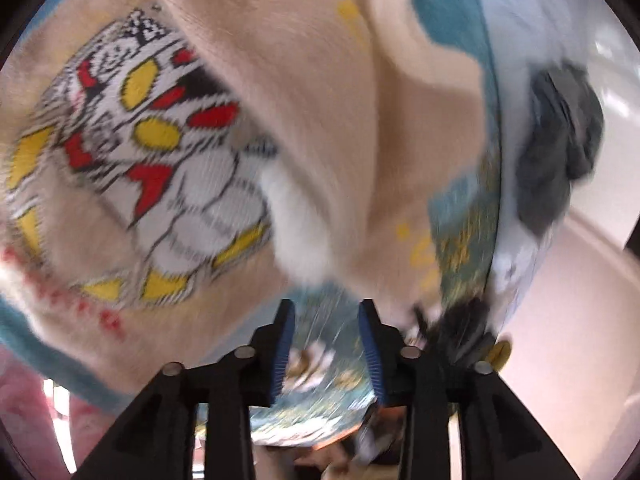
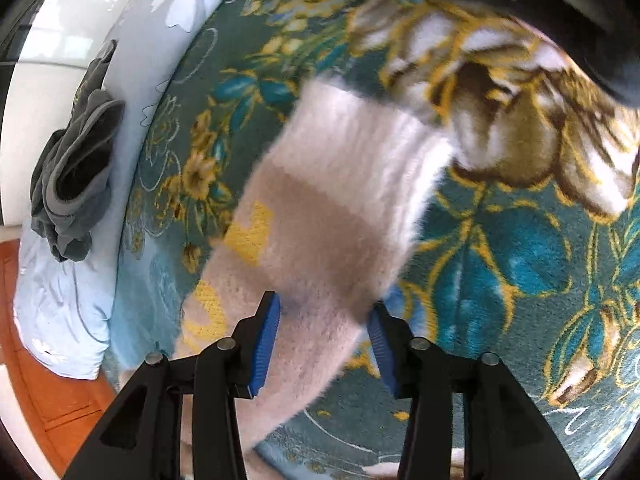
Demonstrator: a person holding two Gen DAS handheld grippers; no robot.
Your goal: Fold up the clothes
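Note:
A beige knitted sweater [image 1: 328, 92] with a red, yellow and white cartoon figure [image 1: 132, 168] fills the left wrist view, lying rumpled on a teal floral blanket [image 1: 324, 360]. My left gripper [image 1: 326, 348] is open just short of the sweater's near edge, with nothing between its blue pads. In the right wrist view, a beige and white sleeve [image 2: 332, 232] with yellow marks runs between the fingers of my right gripper [image 2: 324, 344]. The jaws stand wide apart on either side of the sleeve and do not pinch it.
A crumpled dark grey garment [image 2: 76, 168] lies on a light blue flowered sheet [image 2: 68, 312] at the bed's edge; it also shows in the left wrist view [image 1: 560, 144]. An orange wooden floor [image 2: 44, 392] lies beyond. The teal blanket [image 2: 520, 264] covers the bed.

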